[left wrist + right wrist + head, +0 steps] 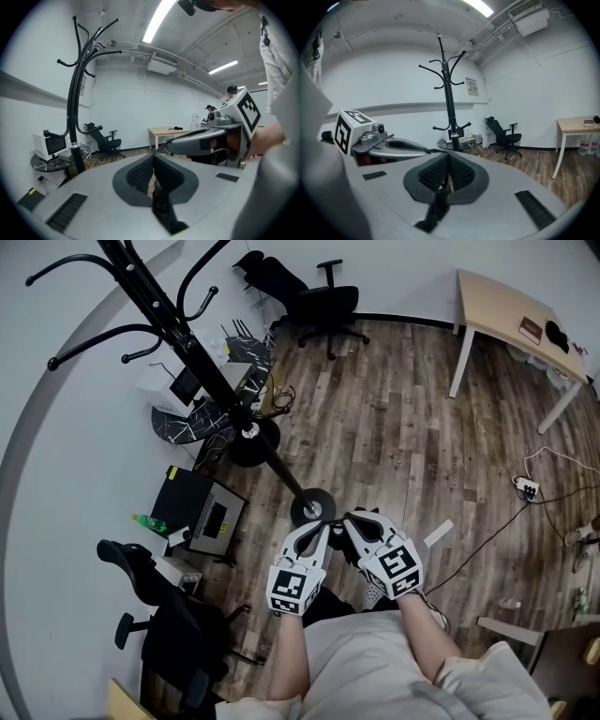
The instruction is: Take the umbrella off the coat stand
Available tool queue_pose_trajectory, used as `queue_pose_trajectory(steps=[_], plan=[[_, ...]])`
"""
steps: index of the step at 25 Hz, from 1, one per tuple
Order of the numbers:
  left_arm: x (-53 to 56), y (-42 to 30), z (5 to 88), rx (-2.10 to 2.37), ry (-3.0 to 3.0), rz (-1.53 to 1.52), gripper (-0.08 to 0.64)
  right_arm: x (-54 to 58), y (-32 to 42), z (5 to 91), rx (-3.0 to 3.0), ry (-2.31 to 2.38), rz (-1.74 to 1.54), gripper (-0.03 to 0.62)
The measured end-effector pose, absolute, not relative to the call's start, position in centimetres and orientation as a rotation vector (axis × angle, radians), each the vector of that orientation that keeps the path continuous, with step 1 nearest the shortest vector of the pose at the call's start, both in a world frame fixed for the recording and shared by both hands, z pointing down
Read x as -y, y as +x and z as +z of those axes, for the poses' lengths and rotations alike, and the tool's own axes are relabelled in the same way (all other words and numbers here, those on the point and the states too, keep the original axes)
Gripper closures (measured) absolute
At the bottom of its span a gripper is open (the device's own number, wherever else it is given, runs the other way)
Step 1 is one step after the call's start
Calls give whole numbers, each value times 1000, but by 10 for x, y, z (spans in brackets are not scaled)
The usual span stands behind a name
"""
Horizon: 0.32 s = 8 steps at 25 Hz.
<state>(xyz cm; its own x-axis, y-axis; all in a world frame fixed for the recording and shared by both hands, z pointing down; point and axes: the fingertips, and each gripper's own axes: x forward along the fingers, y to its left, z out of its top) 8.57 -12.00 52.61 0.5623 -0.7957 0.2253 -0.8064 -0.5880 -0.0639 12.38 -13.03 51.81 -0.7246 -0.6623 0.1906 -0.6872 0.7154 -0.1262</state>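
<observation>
Count from my feed:
- Coat stand (178, 315): one.
- Chairs: I make it two, far chair (323, 301) by the wall and near chair (155, 615) at lower left.
- Wooden counter (497, 301): one.
- Black box (202, 512) on the floor: one.
- Green bottle (150, 521): one.
- Power strip (527, 488): one.
- Tools: two, left tool (323, 523) and right tool (349, 523).
</observation>
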Motion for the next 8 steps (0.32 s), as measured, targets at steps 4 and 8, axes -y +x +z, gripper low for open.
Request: queue_pose_trajectory(steps=[4,8], plan=[[118,81,525,1424,2724,354,537,127,122,518,2779,1097,280,583],[117,76,522,1461,2717,358,537,123,119,516,2778,1090,266,583]])
